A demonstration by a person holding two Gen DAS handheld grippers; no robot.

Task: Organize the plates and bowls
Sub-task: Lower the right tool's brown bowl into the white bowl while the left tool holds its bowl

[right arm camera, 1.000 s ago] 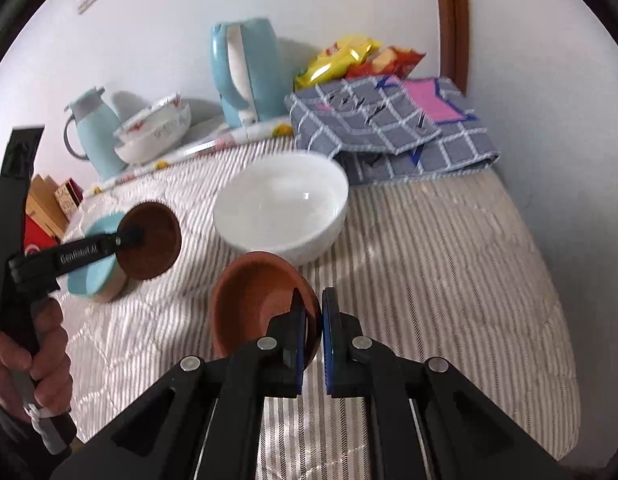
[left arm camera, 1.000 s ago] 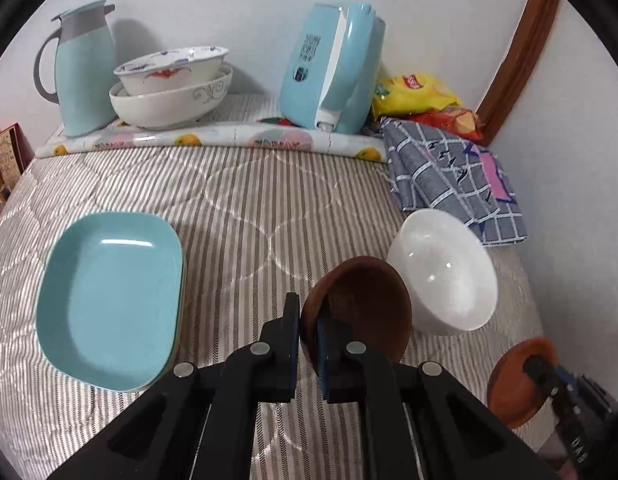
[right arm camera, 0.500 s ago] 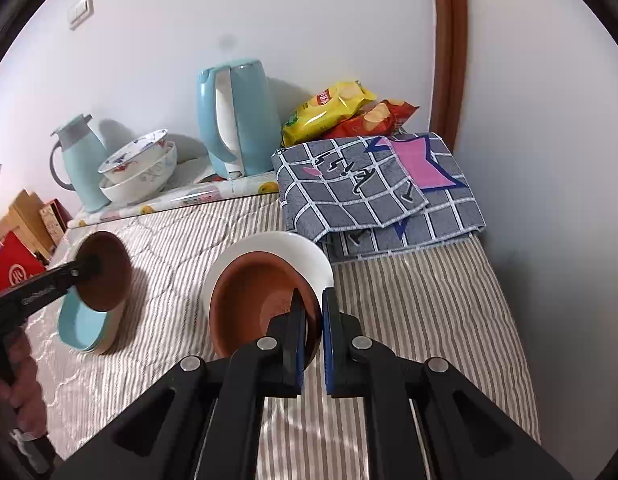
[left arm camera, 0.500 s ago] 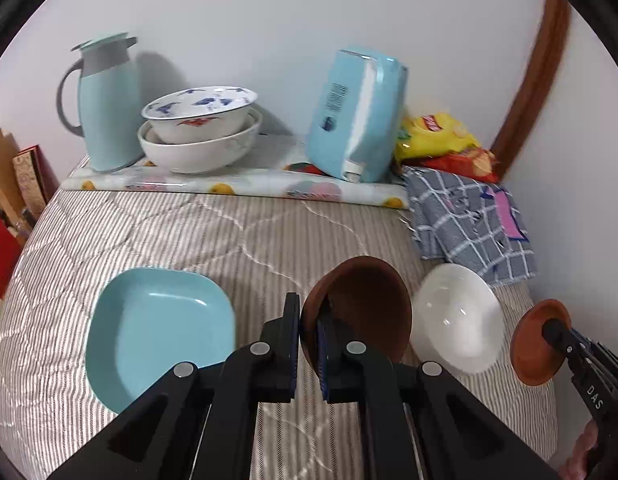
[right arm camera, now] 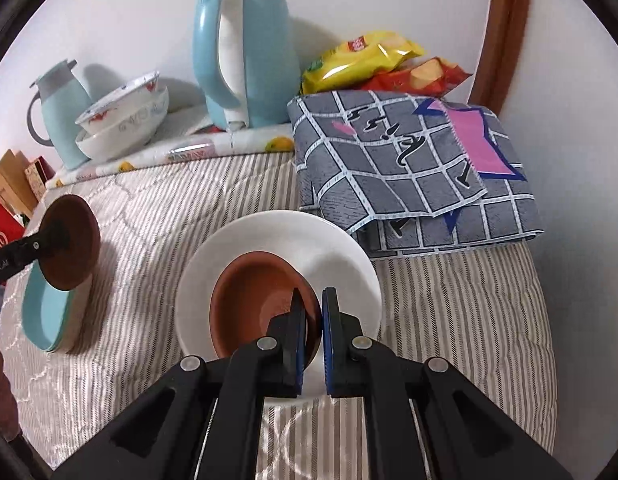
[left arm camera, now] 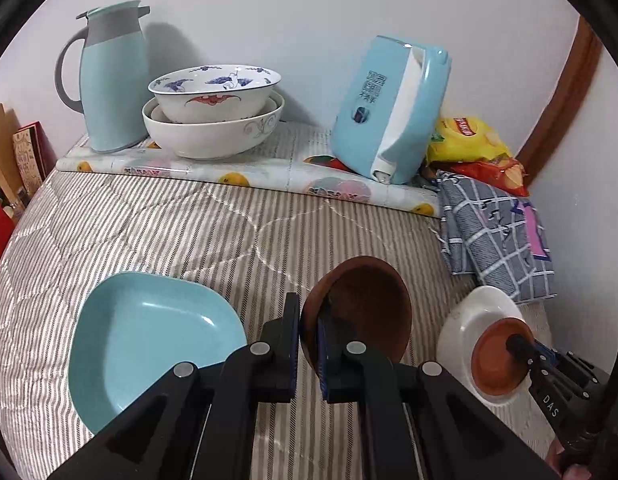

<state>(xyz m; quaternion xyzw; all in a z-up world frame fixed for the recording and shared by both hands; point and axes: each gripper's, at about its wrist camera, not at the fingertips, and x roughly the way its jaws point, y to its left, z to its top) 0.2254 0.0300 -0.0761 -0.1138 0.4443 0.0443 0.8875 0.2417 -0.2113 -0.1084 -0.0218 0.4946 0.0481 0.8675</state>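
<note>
Two brown bowls: left tool (left arm camera: 308,336) pinches one (left arm camera: 365,308); right tool (right arm camera: 313,332) pinches the other (right arm camera: 257,300) over one white bowl (right arm camera: 341,248).

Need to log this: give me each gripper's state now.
Left gripper: shut on a dark brown bowl.
Right gripper: shut on a brown bowl, over the white bowl.

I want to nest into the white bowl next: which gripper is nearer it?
Right. The right gripper holds its brown bowl over the white bowl; the left gripper is off beside it, by the blue plate.
</note>
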